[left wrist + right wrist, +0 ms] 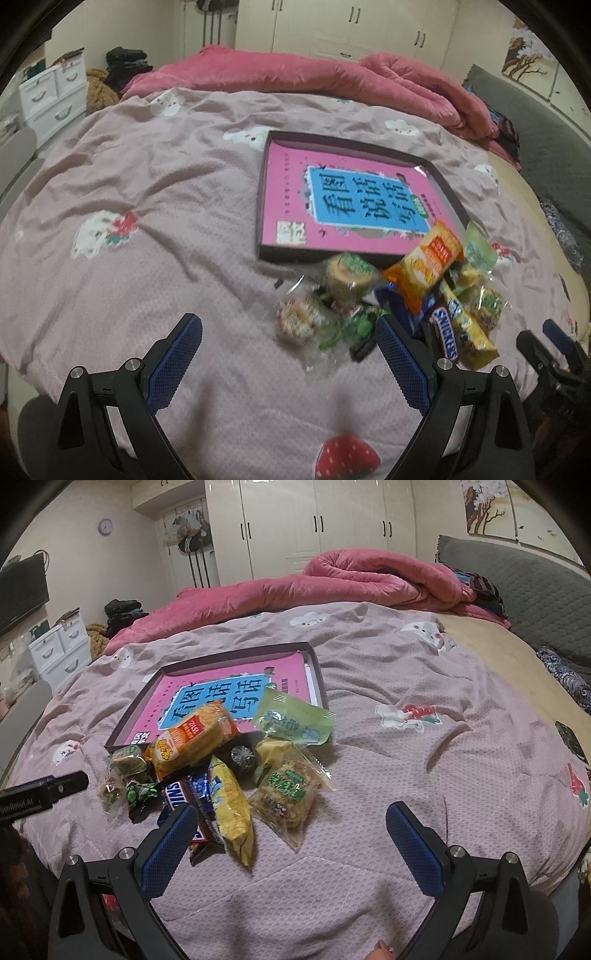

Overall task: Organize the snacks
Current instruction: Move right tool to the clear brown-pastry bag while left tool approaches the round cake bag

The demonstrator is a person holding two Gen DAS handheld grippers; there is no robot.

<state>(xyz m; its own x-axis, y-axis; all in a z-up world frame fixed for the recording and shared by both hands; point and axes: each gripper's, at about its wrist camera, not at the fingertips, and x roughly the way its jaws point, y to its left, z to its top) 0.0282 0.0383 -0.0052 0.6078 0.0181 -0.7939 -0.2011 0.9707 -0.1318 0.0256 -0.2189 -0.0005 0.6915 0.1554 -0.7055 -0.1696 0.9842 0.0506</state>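
A heap of wrapped snacks lies on the bed just in front of a shallow dark tray [263, 206] [318, 672] with a pink and blue printed bottom. The heap holds an orange cracker pack [424, 264] [195, 736], a Snickers bar [445, 338] [175, 794], a yellow pack [232, 805], a pale green pouch [295, 718] and clear-wrapped rice cakes [347, 273] [286, 794]. My left gripper [290, 354] is open, just short of the heap's left side. My right gripper [291, 834] is open too, in front of the yellow pack and a rice cake.
The pinkish cartoon-print bedspread [147, 221] [424, 746] is wrinkled. A rolled red quilt [332, 77] [369, 576] lies behind the tray, a grey headboard [535, 590] to the right. White drawers [51, 99] stand off the bed at left. A dark phone [570, 740] lies far right.
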